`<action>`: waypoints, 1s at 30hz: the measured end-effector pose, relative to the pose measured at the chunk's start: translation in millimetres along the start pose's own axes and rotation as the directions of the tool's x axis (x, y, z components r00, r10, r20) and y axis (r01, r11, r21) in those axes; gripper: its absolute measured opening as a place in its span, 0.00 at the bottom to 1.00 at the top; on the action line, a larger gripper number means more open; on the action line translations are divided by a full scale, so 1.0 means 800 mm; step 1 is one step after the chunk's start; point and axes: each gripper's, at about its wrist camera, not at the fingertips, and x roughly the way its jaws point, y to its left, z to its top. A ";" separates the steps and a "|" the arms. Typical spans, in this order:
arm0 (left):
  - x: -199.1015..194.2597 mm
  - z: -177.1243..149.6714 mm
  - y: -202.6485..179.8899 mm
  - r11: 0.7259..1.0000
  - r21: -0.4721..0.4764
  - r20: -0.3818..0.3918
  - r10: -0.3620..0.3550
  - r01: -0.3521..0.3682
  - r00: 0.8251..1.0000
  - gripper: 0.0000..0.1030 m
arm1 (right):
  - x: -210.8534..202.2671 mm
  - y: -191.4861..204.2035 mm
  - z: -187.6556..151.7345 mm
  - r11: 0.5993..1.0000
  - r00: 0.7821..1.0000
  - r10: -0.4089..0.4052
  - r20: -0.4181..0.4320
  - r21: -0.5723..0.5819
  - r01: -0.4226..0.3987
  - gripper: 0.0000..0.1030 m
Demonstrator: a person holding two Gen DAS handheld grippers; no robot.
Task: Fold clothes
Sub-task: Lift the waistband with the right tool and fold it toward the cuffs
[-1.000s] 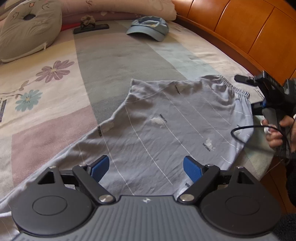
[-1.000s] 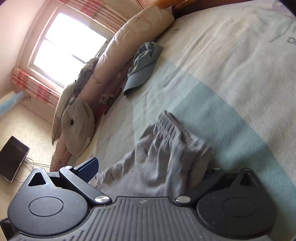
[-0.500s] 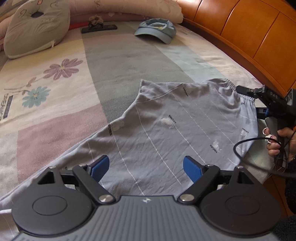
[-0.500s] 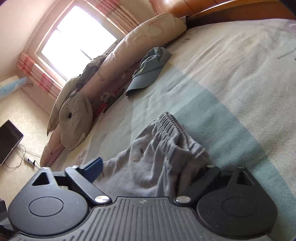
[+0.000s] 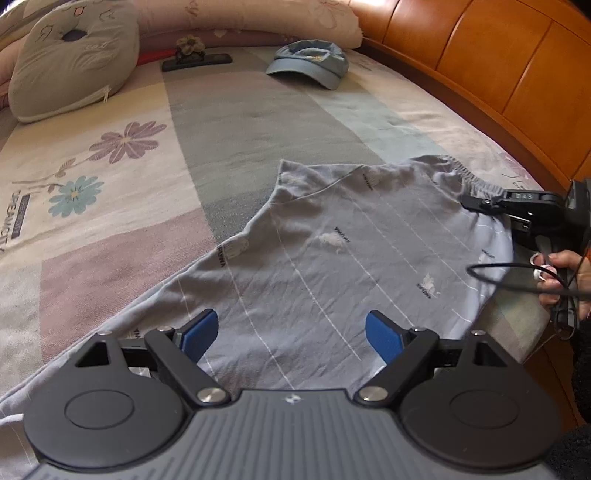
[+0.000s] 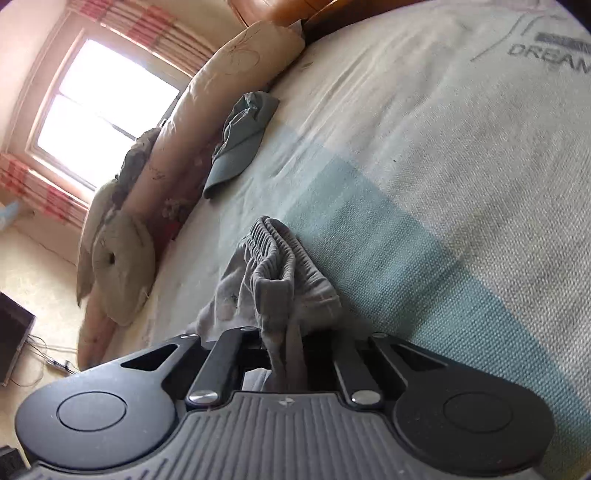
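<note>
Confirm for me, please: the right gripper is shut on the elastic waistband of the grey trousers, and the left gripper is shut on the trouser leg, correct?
Not quite. The right gripper is indeed shut on the waistband of the grey trousers, but the left gripper is open: the left wrist view shows its blue pads wide apart above the cloth, gripping nothing.

Blue cap [image 5: 308, 63] on the patterned bedsheet [image 5: 110, 206] — grey cushion [image 5: 70, 55] beside long pillows [image 5: 240, 14]
</note>
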 end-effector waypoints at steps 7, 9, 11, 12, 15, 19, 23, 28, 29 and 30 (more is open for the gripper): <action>-0.020 -0.002 0.010 1.000 0.012 0.001 0.016 -0.016 1.000 0.84 | -0.009 0.050 -0.003 0.992 0.999 -0.035 0.021 -0.118 0.037 0.09; -0.026 -0.004 0.015 1.000 0.005 0.001 0.012 -0.012 1.000 0.84 | -0.014 0.072 -0.002 0.987 0.999 -0.032 0.017 -0.158 0.034 0.09; -0.036 -0.006 0.021 1.000 0.003 0.014 -0.004 0.004 1.000 0.84 | -0.019 0.095 -0.003 0.980 0.999 -0.033 0.011 -0.195 0.035 0.10; -0.041 -0.007 0.025 1.000 0.002 0.022 -0.012 0.012 1.000 0.84 | -0.021 0.108 -0.004 0.975 0.999 -0.034 0.007 -0.220 0.035 0.09; -0.060 -0.014 0.039 0.999 0.011 0.047 -0.032 0.032 0.998 0.84 | -0.023 0.143 -0.011 0.959 0.999 -0.037 -0.007 -0.280 0.034 0.10; -0.088 -0.035 0.070 0.996 0.037 0.063 -0.077 0.075 0.995 0.84 | -0.024 0.191 -0.033 0.931 0.999 -0.041 -0.010 -0.362 0.035 0.10; -0.110 -0.060 0.100 0.990 0.113 0.033 -0.091 0.087 0.995 0.84 | -0.025 0.238 -0.065 0.913 0.999 -0.044 -0.009 -0.407 0.037 0.10; -0.135 -0.088 0.132 0.974 0.202 -0.009 -0.098 0.098 0.995 0.84 | -0.022 0.293 -0.107 0.884 0.999 -0.045 -0.024 -0.466 0.029 0.10; -0.138 -0.093 0.138 0.972 0.213 -0.014 -0.093 0.094 0.996 0.84 | -0.021 0.303 -0.116 0.879 0.999 -0.045 -0.028 -0.476 0.027 0.10; -0.140 -0.097 0.143 0.971 0.221 -0.025 -0.090 0.093 0.996 0.84 | -0.020 0.312 -0.124 0.875 0.999 -0.040 -0.035 -0.484 0.018 0.10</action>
